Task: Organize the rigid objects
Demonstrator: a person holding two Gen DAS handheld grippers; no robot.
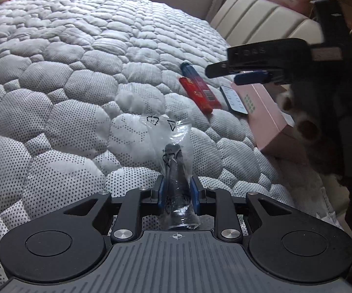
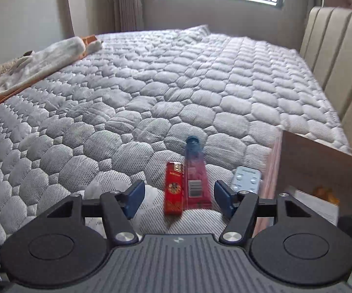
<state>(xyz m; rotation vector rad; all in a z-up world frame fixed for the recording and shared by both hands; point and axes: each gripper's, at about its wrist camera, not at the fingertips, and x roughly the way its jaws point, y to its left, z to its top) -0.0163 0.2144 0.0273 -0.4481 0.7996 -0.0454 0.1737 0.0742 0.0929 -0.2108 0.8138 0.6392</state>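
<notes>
Rigid objects: a red lighter (image 2: 173, 190) and a red tube with blue cap (image 2: 195, 178) lie touching, side by side on the bed (image 2: 151, 85), near its corner by the headboard (image 2: 334, 61); a small remote (image 2: 245, 178) lies just beside them, against a pink box (image 1: 268, 119).
Left tongs (image 1: 177, 193): clamped on a dark slim item inside a clear plastic bag (image 1: 173, 151) — the bag stands up between the blue pads.
Right tongs (image 2: 178, 197): apart, nothing between the pads; lighter and tube lie straight ahead, framed by the two fingers.
Key relation: both long axes run away from the right tongs, roughly in line with the fingers, so the pads would close across the narrow width.
Nearer hand: the right — in the left wrist view it hovers above the lighter and tube, while the left sits well back.
Obstruction: the box wall stands close to the right finger, remote wedged beside it; little room on that side.
Open room: wide bare quilt toward the far edge and the side away from the headboard.
Risk (judgement): closing on both pieces at once, since they touch.
</notes>
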